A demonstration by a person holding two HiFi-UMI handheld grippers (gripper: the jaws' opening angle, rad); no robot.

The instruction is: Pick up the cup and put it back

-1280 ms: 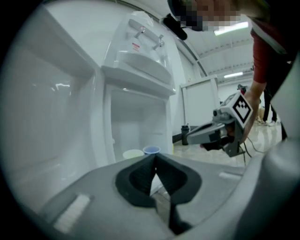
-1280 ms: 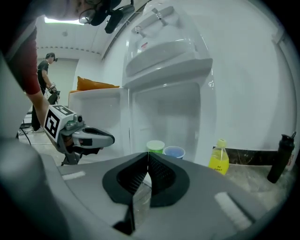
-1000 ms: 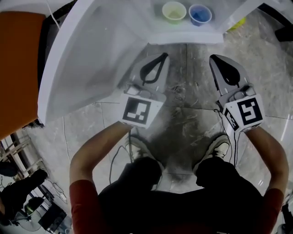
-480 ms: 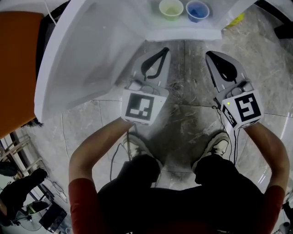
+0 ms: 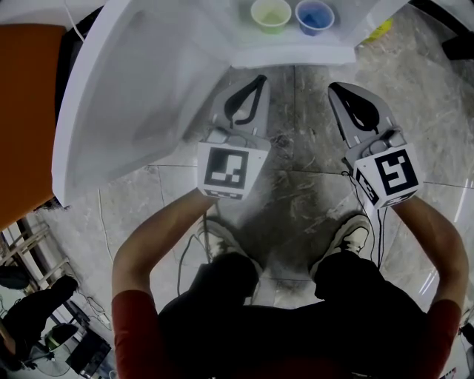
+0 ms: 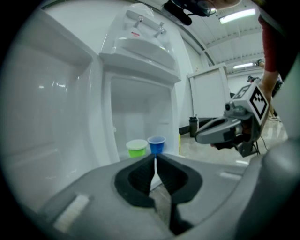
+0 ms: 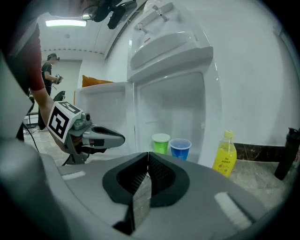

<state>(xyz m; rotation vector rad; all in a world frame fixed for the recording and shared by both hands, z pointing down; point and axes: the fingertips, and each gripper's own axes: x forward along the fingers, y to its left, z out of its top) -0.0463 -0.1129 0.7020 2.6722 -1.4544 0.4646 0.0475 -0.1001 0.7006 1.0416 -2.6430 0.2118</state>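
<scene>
Standing side by side on the open fridge's shelf (image 5: 292,55), the green cup (image 5: 271,14) and blue cup (image 5: 314,16) showed no visible contents. Fingers of the left gripper (image 5: 260,78) and right gripper (image 5: 334,87) were clenched, empty, short of both cups.

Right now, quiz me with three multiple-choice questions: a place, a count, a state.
1. Relative to the open white fridge, the yellow plastic bottle stands: A inside; B on the floor to its right; C on top.
2. Plastic cups on the fridge shelf: A one; B two; C three.
3. The left gripper is: A open; B shut on a cup; C shut, empty.
B: it stands outside the fridge wall. B: one green plastic cup, one blue plastic cup. C: its jaws meet, nothing between.
</scene>
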